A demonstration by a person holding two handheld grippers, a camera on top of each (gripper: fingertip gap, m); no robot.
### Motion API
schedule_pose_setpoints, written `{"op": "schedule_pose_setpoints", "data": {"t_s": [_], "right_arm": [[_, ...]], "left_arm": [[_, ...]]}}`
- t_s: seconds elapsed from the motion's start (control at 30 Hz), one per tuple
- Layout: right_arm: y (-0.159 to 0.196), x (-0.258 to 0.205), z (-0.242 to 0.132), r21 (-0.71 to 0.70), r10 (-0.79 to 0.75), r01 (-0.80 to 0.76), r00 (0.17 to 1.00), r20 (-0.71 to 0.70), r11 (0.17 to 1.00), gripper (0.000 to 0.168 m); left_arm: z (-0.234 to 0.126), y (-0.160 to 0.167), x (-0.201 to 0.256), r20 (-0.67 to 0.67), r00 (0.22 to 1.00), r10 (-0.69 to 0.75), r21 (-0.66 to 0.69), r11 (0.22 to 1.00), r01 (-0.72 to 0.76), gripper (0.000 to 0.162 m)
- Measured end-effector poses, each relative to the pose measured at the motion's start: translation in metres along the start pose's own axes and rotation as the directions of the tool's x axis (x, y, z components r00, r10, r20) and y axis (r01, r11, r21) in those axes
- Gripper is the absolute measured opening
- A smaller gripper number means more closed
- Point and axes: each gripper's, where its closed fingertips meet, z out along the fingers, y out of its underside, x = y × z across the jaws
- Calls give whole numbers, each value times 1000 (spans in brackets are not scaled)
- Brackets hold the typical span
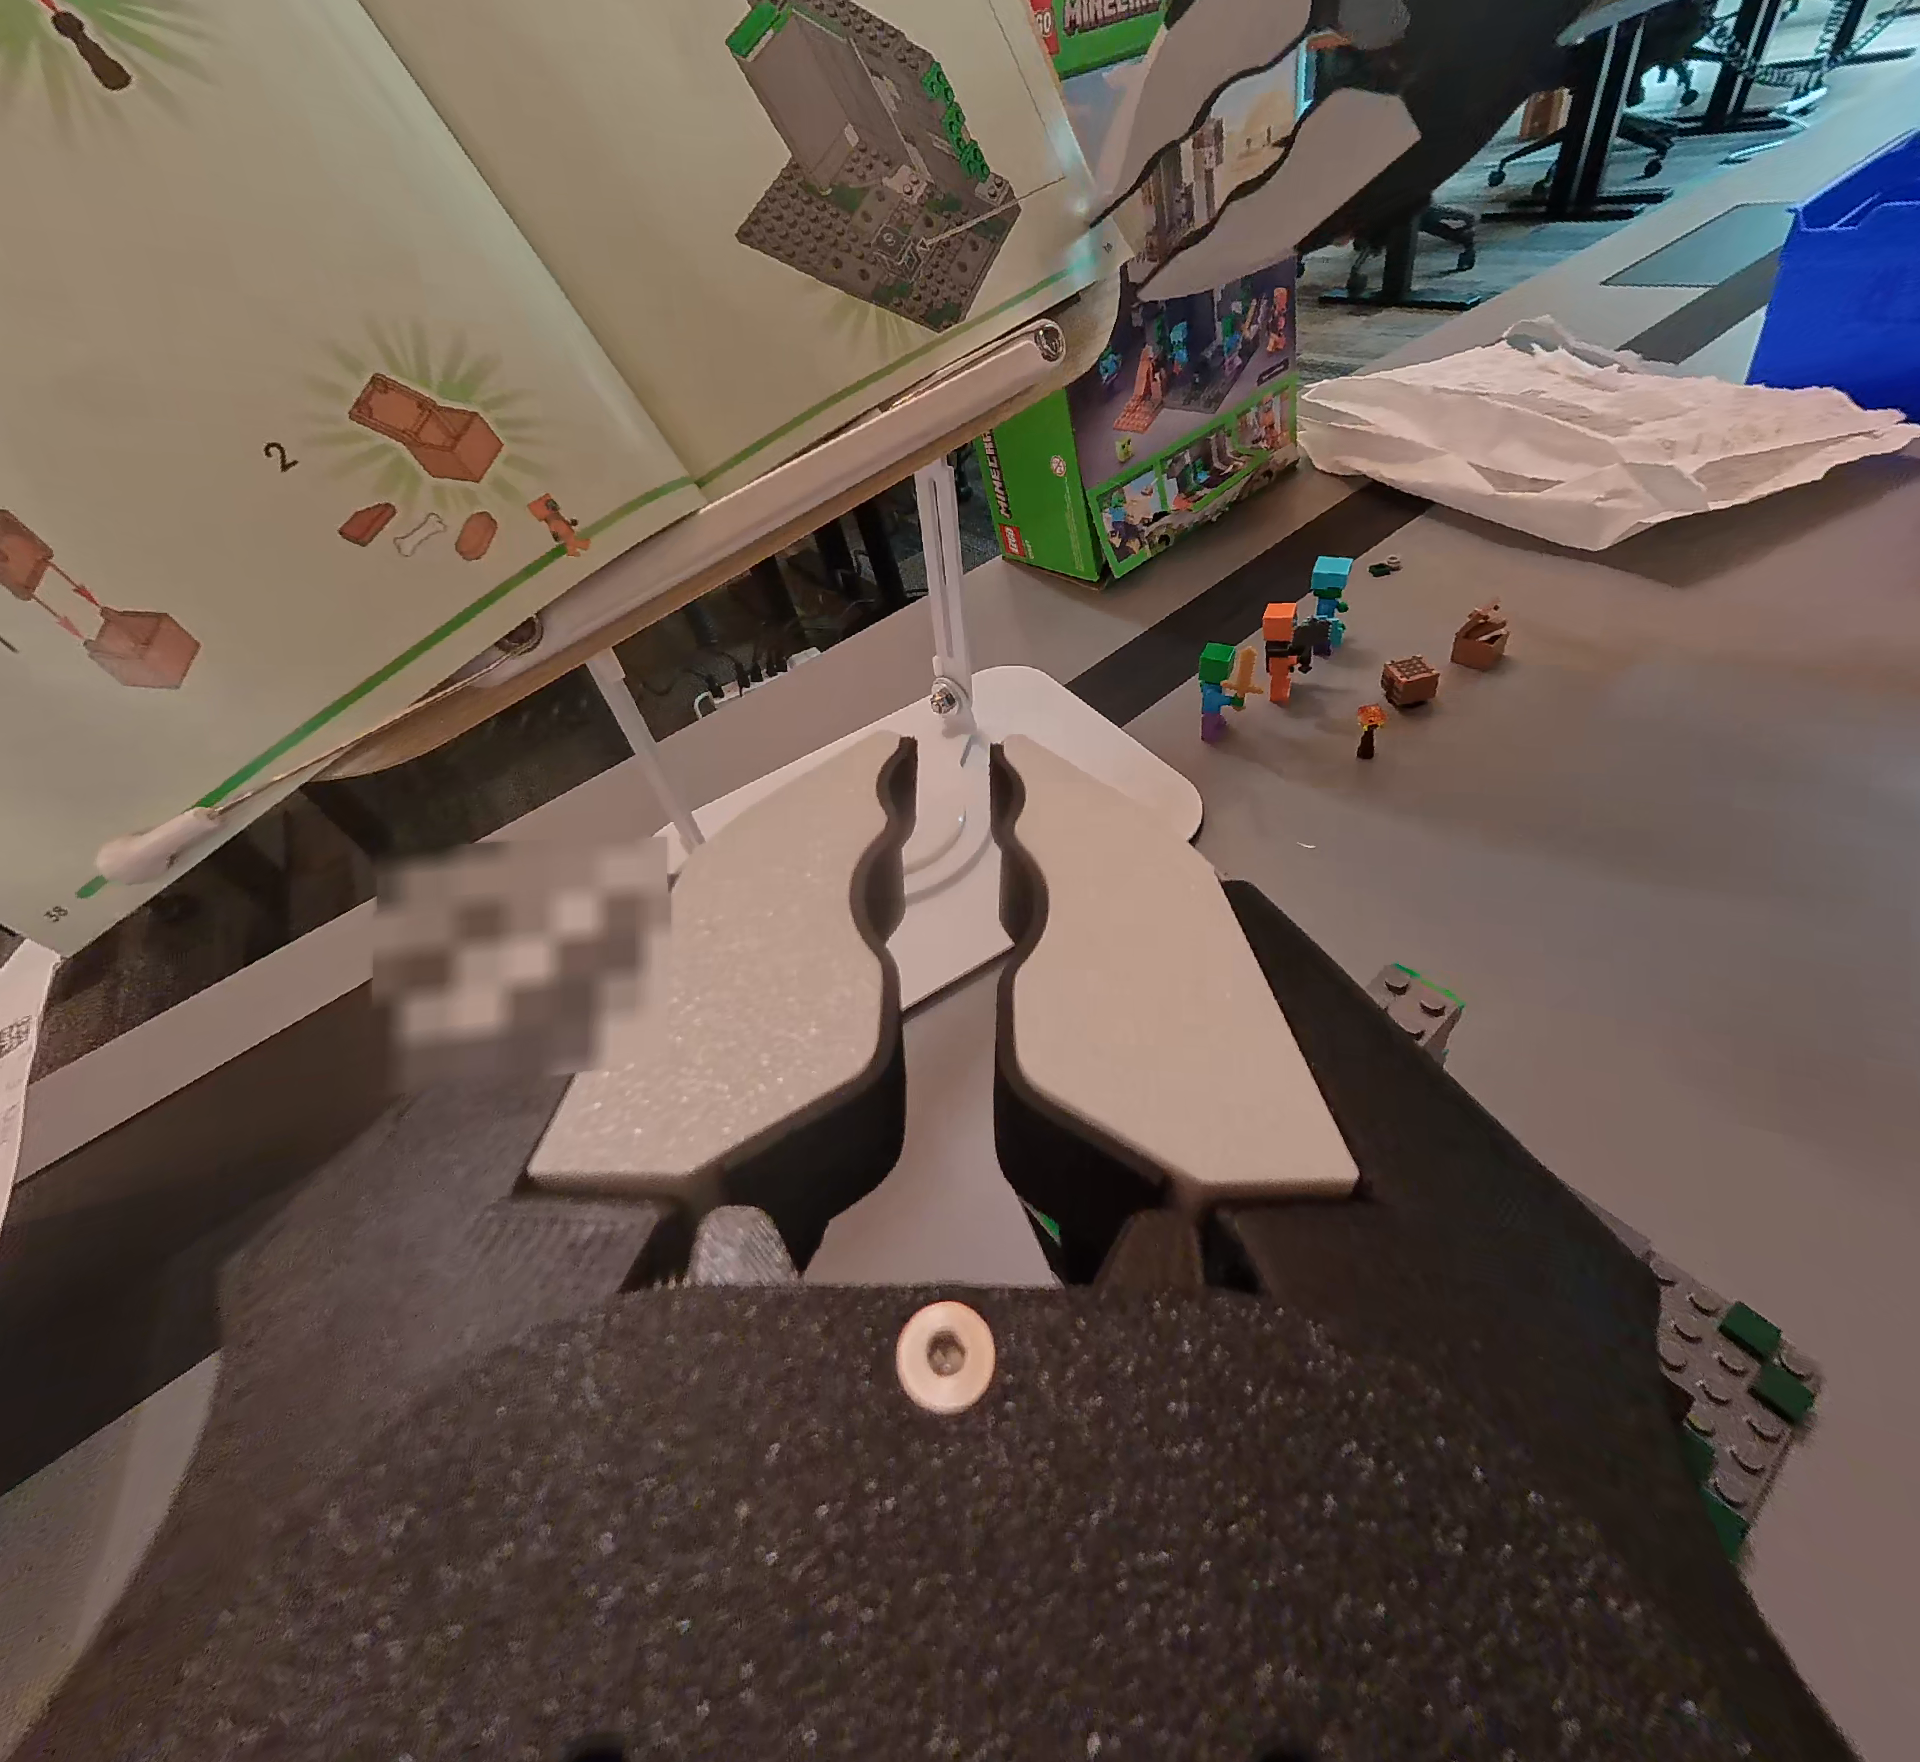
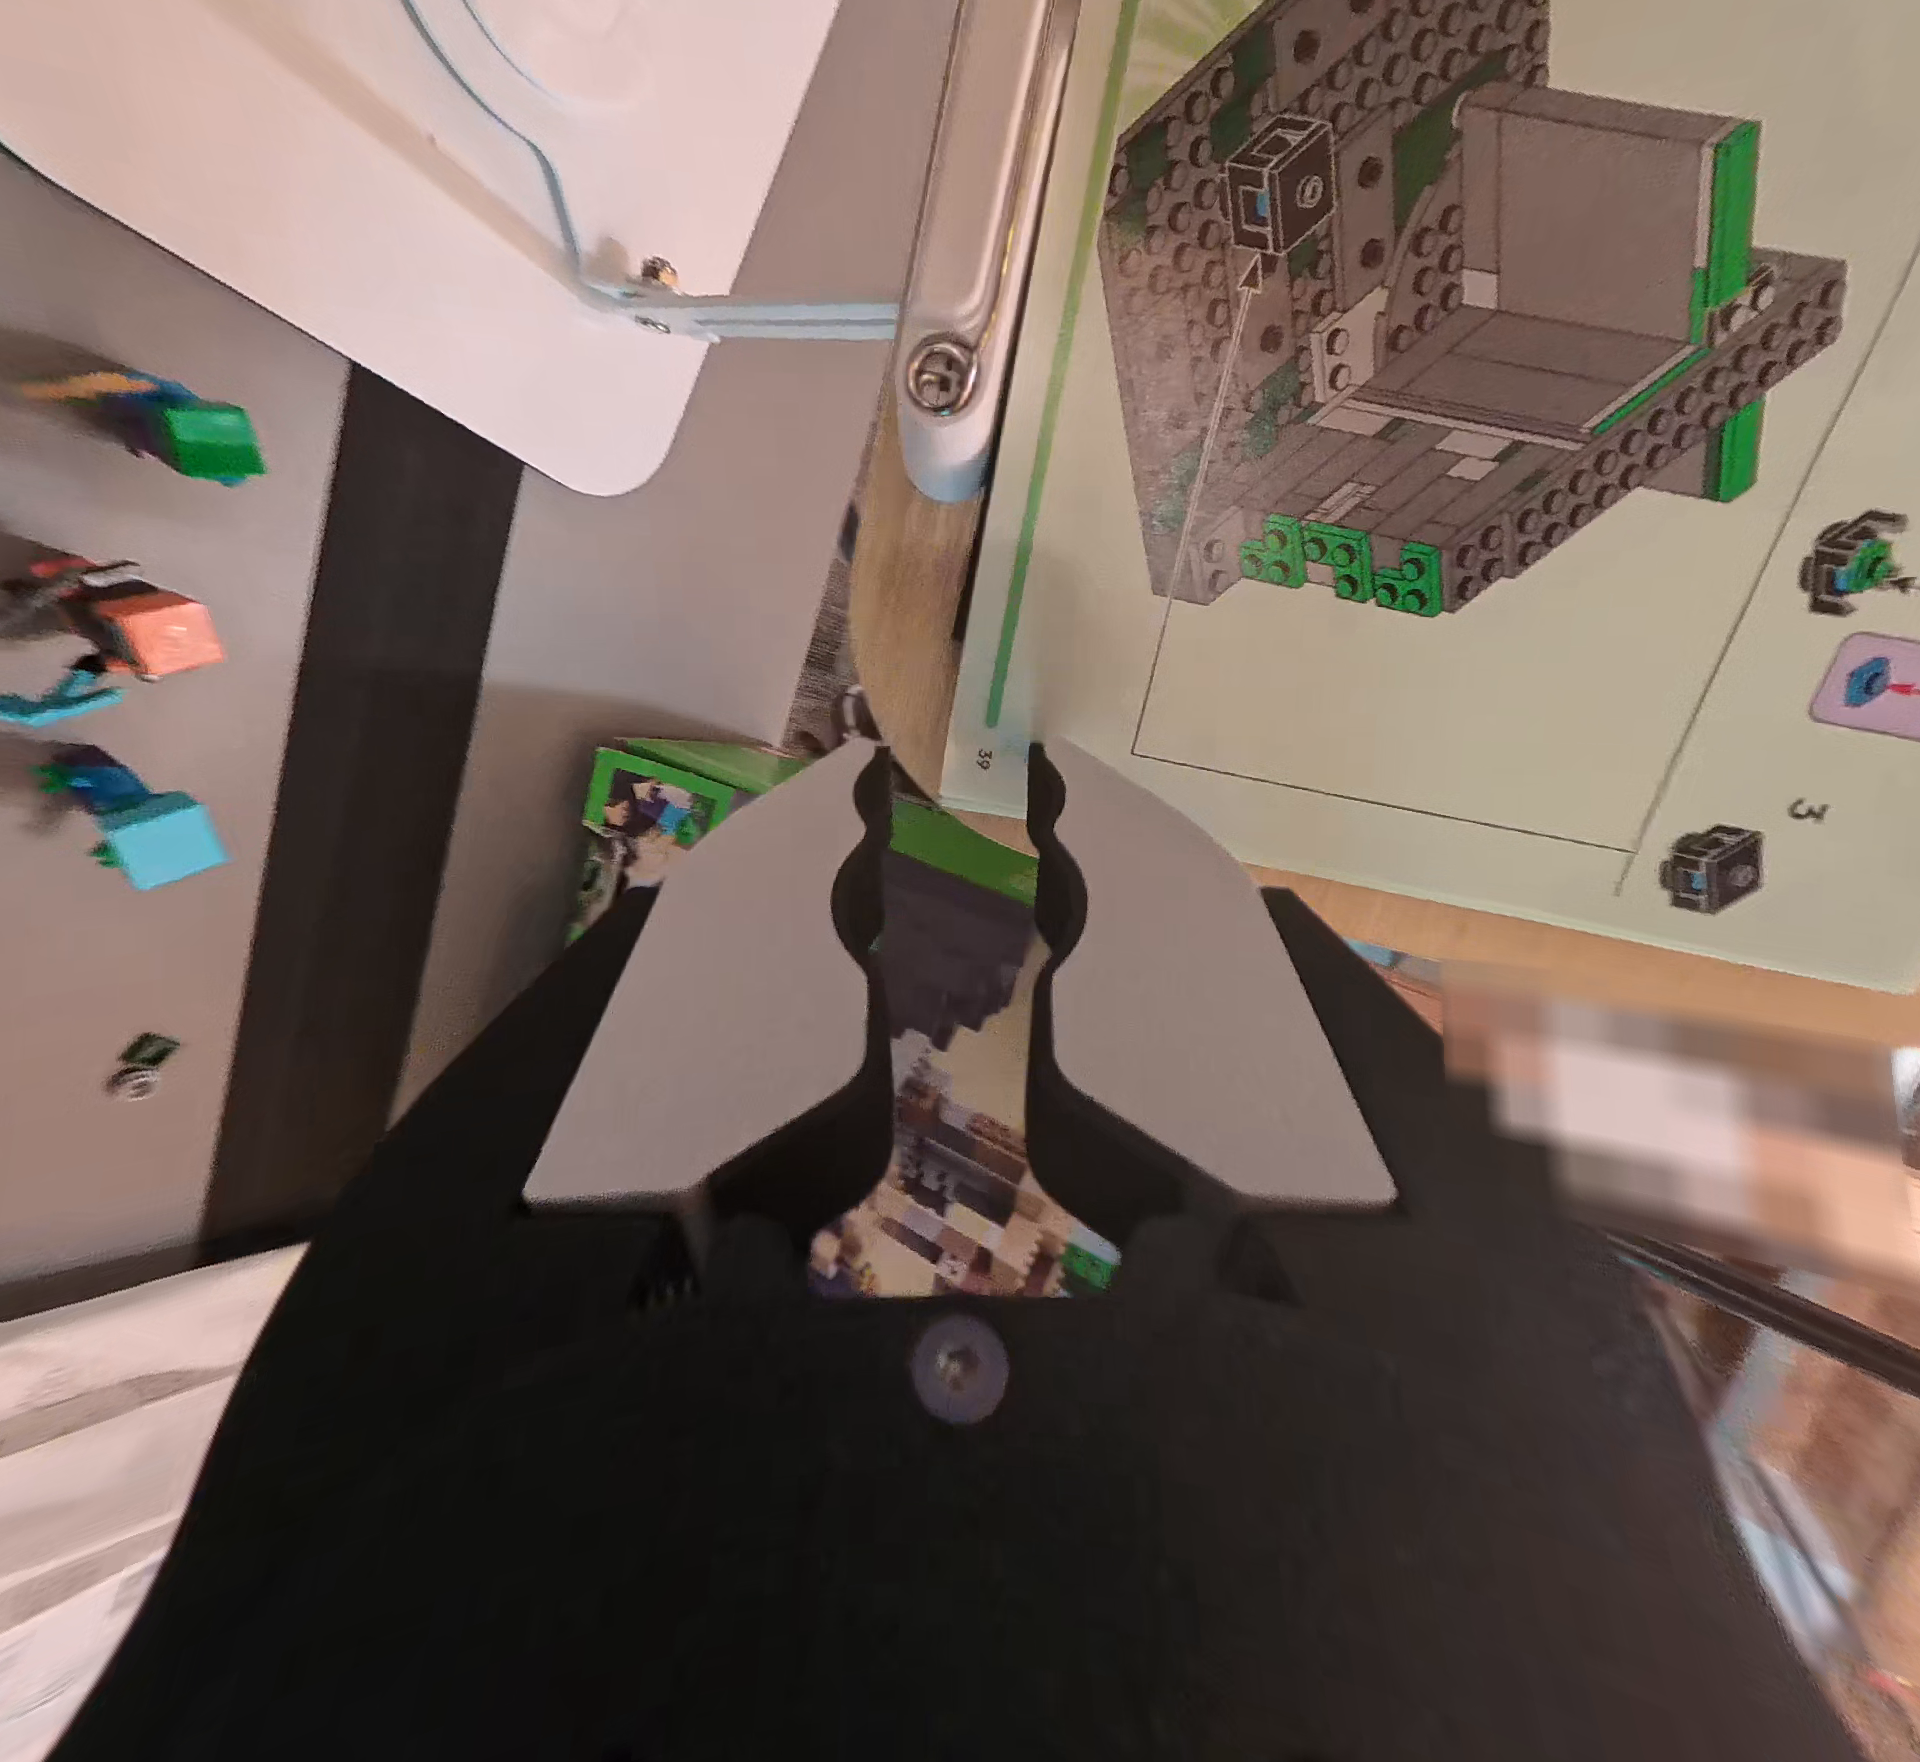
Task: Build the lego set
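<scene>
Left gripper (image 1: 951, 767): low over the grey table (image 1: 1558, 881), fingers slightly apart, nothing between them; the white stand base (image 1: 1122, 756) shows through the gap.

Right gripper (image 2: 954, 762): raised at the lower corner of the open manual (image 2: 1455, 673), fingers slightly apart and empty. Whether its tips touch the page cannot be told. From the left wrist view it appears top right (image 1: 1122, 211), at the manual's (image 1: 520, 206) corner.

Manual: open on a tilted stand with a wooden board (image 2: 894, 652) and a metal page bar (image 1: 883, 408).

Lego build: grey studded plate with dark green tiles (image 1: 1745, 1380), on the table at the left gripper's right side, mostly hidden by its body; a grey block with a green edge (image 1: 1423, 1006) just beyond.

Minifigures: three standing close together, green-headed (image 1: 1218, 686), orange-headed (image 1: 1280, 647), teal-headed (image 1: 1330, 595). Beside them a brown cube (image 1: 1410, 682), a brown open box (image 1: 1481, 637), a small torch piece (image 1: 1369, 730).

Set box (image 1: 1174, 424): green, behind the stand.

Crumpled white paper (image 1: 1590, 434): right of the box, with a blue bin (image 1: 1849, 278) behind it.
</scene>
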Motion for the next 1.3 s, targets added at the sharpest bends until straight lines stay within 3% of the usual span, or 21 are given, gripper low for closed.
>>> {"op": "schedule_pose_setpoints", "data": {"t_s": [0.1,0.43,0.63,0.77,1.0,1.3], "right_arm": [[2,3,3,-10,-63,62,996,-63,998,17],[4,0,4,-11,-66,66,997,-36,998,0],[3,-1,1,-4,-11,12,1000,26,1000,0],[1,-2,-1,8,108,-110,985,133,994,0],[2,0,-4,-38,305,-313,885,351,949,0],[1,0,-7,-140,434,-429,727,532,892,0]], "left_arm": [[0,1,0,0,1000,0,-2,1000,0,13],[1,3,0,-5,1000,2,-6,1000,-2,13],[1,4,1,-11,1000,1,-9,1000,-1,13],[1,4,2,-19,1000,1,-10,1000,-2,14],[2,4,7,-41,999,13,-12,1000,-14,14],[4,6,13,-79,997,15,-16,1000,-16,14]]}}
